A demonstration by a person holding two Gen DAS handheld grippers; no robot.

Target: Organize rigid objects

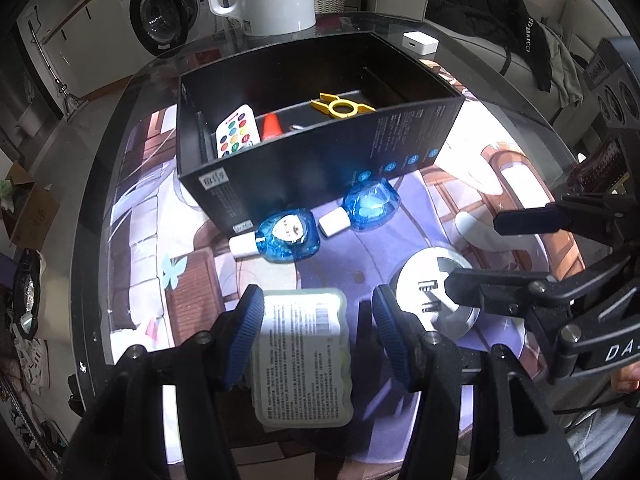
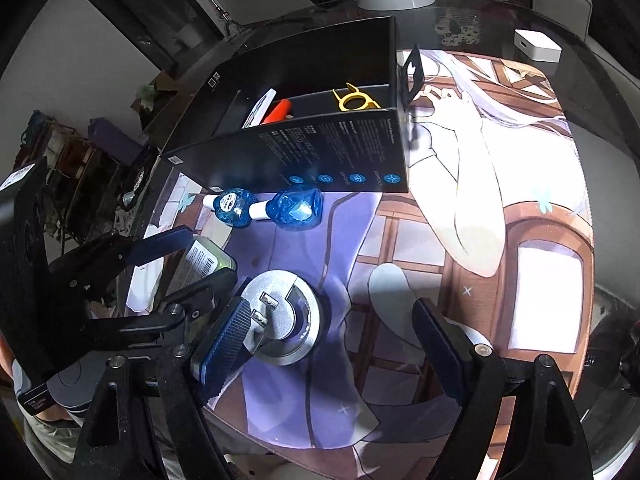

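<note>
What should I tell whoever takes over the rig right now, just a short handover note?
Left hand-held gripper: open, its fingers either side of the pale labelled pack on the mat, not clamped.
Right hand-held gripper: open, low over the round silver USB hub, holding nothing.
Already in the black box: remote, orange piece, yellow tool.
Left on the mat: the pack, the hub, and two blue bottles lying just in front of the box.
</note>
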